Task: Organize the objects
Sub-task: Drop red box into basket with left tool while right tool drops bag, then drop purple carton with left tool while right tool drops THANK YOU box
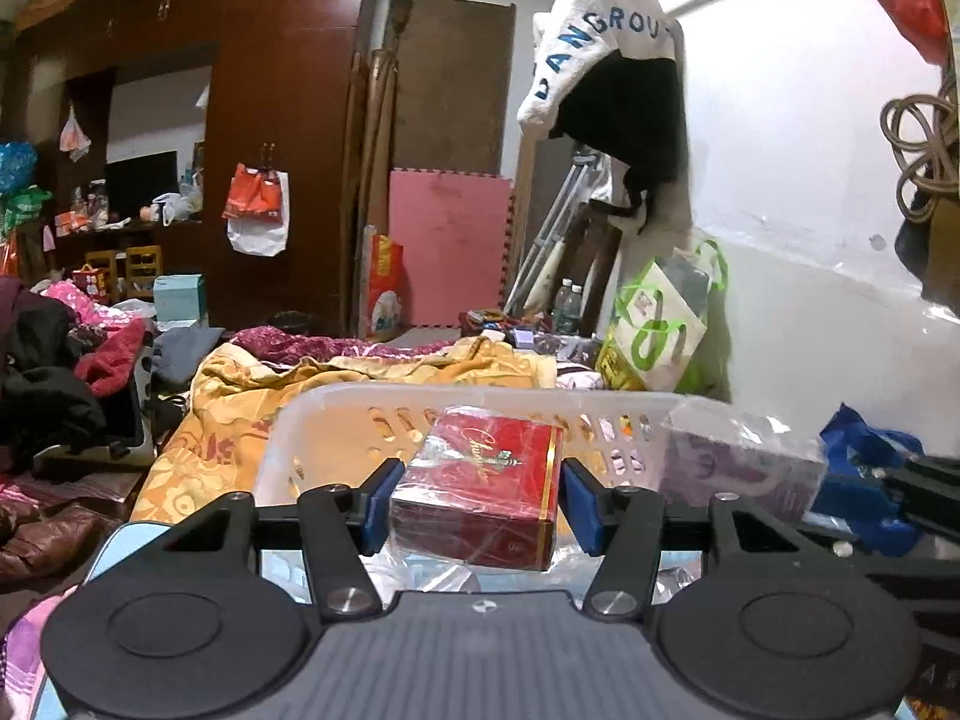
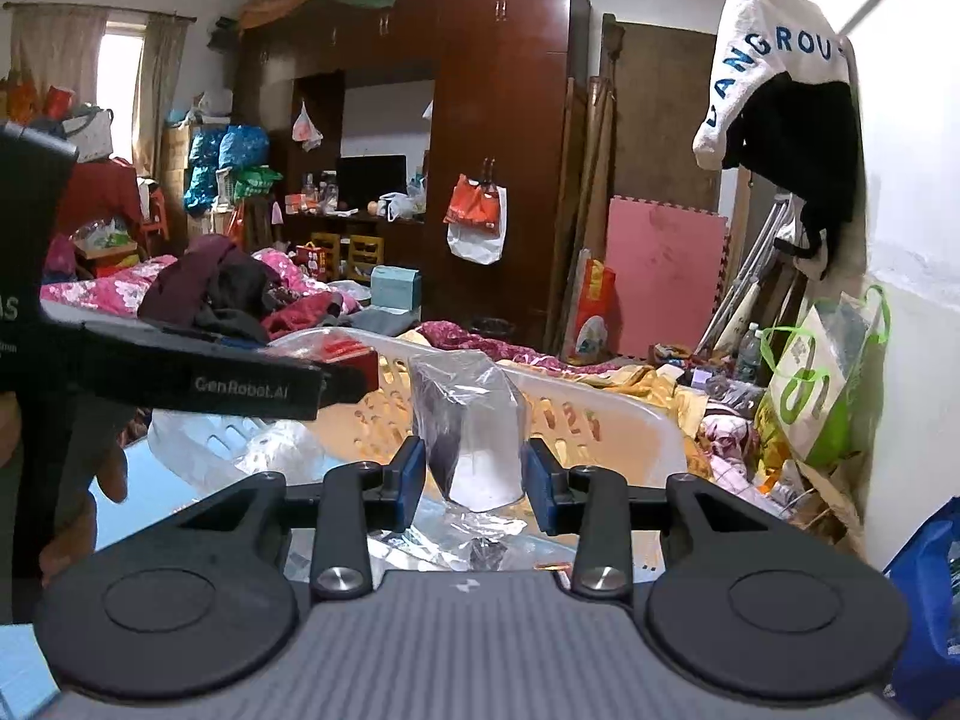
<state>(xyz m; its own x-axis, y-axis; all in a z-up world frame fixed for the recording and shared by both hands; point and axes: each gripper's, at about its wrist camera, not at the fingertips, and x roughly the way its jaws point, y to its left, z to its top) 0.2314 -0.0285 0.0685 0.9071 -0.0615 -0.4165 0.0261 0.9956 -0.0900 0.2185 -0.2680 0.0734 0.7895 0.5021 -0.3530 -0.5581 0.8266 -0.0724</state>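
A: Between the left gripper [image 1: 477, 504] pads sits the red box [image 1: 480, 498] in cellophane; the right gripper [image 2: 474, 477] is clamped on a clear-wrapped packet [image 2: 474, 438].
B: Both hang over the white basket [image 1: 336, 414]. I'd lower each inside before letting go, so nothing tips.

- You are in a lived-in home bedroom: a tall dark wooden wardrobe [image 2: 504, 138] fills the far wall.
- A bed [image 2: 120, 288] is heaped with clothes and quilts (floral pink).
- Bags hang off doors, a curtained window [image 2: 120, 78] behind.
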